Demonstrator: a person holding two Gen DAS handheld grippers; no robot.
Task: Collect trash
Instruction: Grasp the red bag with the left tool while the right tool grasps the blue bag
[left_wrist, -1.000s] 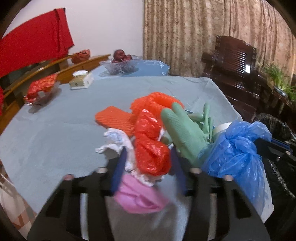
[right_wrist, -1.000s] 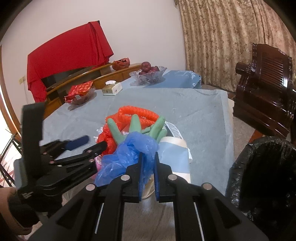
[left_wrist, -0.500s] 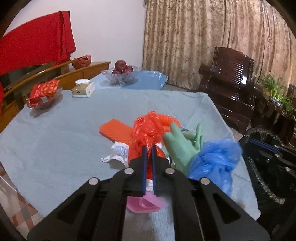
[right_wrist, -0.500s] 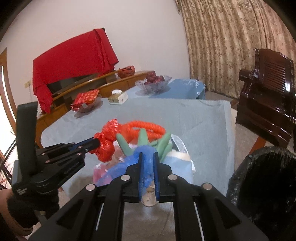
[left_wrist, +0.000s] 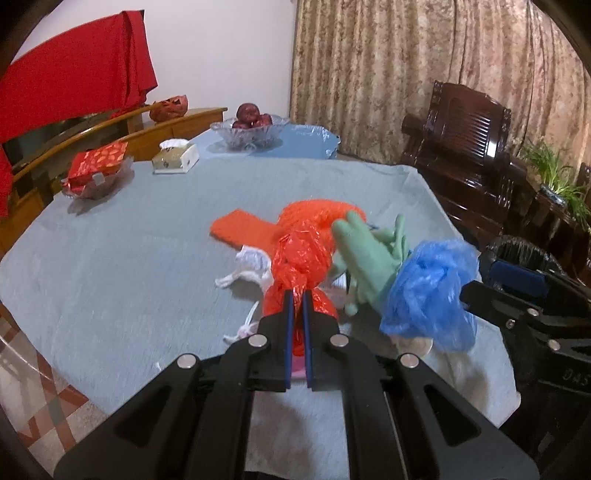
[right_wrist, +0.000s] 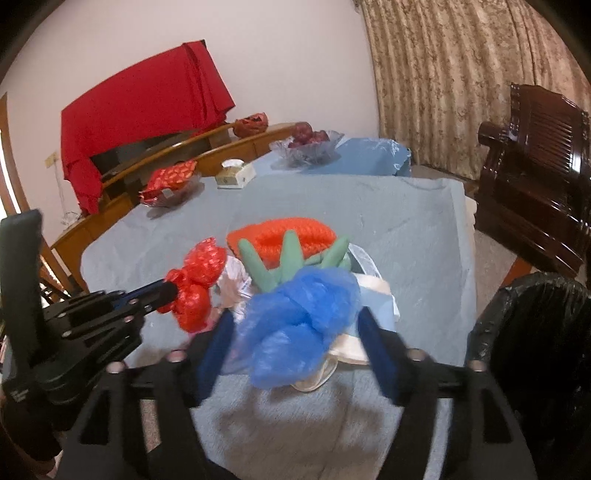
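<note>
Left wrist view: the left hand-held gripper (left_wrist: 297, 295) is clamped on a red plastic bag (left_wrist: 301, 258), its jaws nearly touching. Trash lies heaped on the grey-covered worktop (left_wrist: 129, 258): an orange mesh piece (left_wrist: 243, 229), white scraps (left_wrist: 247, 267), a green rubber glove (left_wrist: 369, 258) and a blue plastic bag (left_wrist: 432, 291). A tissue box (left_wrist: 175, 158), fruit bowl (left_wrist: 249, 129) and red packet (left_wrist: 98, 166) stand well behind. Partial digits "045" show on the other tool at the right edge. Right wrist view: the right hand-held gripper (right_wrist: 295, 325) is opening, the blue plastic bag (right_wrist: 299, 321) between its jaws, the pads clear of it. A black-lined bin (right_wrist: 532, 332) stands beside the worktop, at the right.
</note>
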